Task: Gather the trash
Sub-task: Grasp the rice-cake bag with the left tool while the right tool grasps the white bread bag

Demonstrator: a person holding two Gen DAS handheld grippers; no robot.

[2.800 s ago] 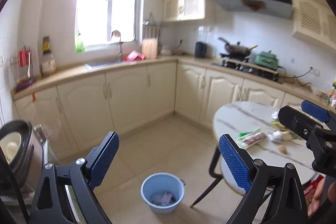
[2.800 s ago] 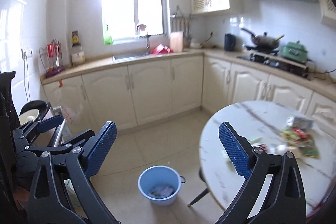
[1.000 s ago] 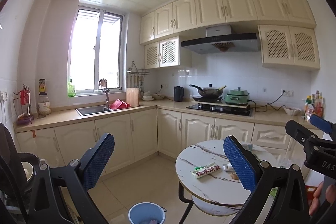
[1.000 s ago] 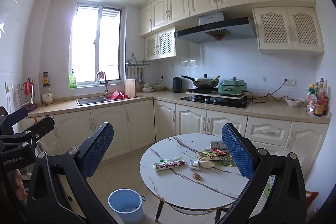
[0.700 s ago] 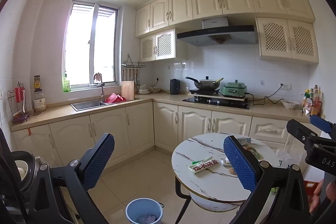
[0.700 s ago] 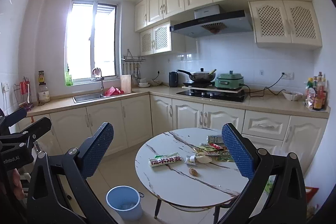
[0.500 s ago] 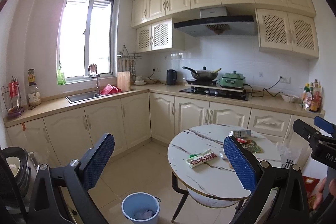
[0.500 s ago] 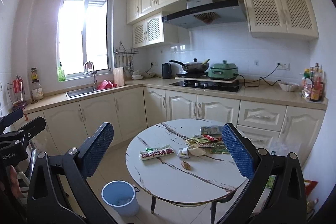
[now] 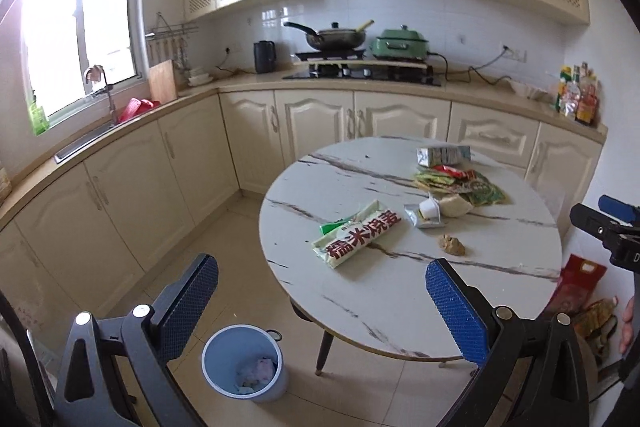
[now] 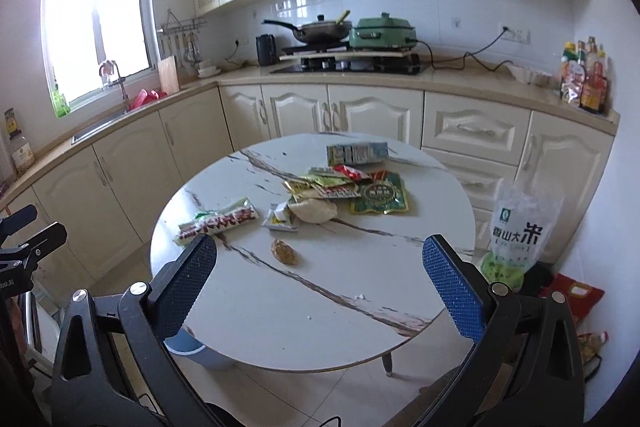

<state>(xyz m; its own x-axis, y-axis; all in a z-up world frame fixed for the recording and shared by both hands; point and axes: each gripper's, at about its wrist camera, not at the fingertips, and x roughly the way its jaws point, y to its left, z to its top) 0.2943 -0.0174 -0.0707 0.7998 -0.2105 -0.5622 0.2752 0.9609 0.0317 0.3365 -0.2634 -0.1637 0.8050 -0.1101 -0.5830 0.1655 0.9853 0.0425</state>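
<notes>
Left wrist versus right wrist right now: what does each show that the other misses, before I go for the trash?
Only the left wrist view shows inside the blue bin, which already holds trash. Only the right wrist view shows the clear rice bag beside the table. Both show the round table, the long wrapper, the brown scrap and the wrapper pile.

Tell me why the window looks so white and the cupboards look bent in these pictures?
In the left wrist view the window is blown out by daylight, washing out the wall beside it. In the right wrist view the window glares the same way. Both fisheye lenses bow the cabinet fronts and darken the corners; the round table stays fairly sharp.
</notes>
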